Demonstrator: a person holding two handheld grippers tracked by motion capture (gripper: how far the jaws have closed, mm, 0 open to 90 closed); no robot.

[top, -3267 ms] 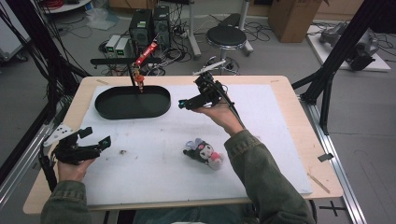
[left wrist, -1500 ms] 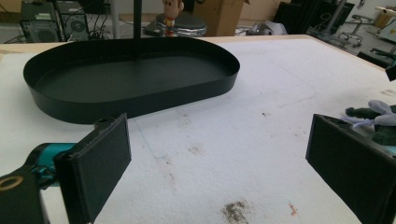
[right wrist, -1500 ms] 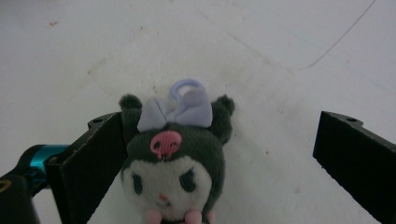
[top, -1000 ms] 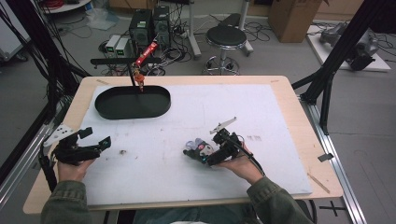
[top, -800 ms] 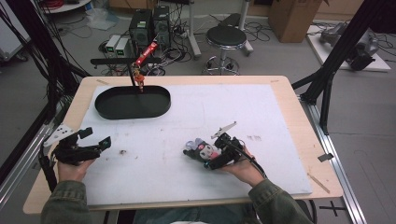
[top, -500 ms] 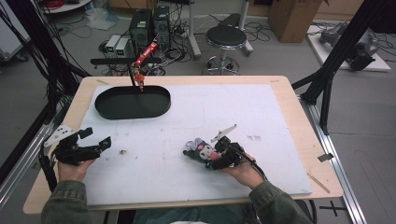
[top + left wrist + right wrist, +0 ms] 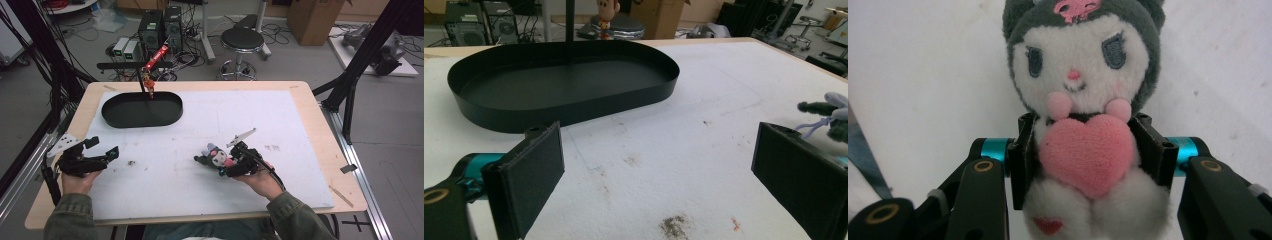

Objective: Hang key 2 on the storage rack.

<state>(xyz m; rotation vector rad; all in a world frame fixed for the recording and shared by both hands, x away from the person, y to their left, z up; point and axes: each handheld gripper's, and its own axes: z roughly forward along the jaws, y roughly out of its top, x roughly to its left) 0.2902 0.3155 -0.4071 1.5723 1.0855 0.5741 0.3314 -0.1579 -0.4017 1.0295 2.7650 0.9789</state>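
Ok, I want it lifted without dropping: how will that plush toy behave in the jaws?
The plush toy is fuzzy fabric, so it probably squashes rather than slips; the right gripper jaws already press into its sides beside the pink heart. It looks light for its size. Being soft, its head may flop once lifted.
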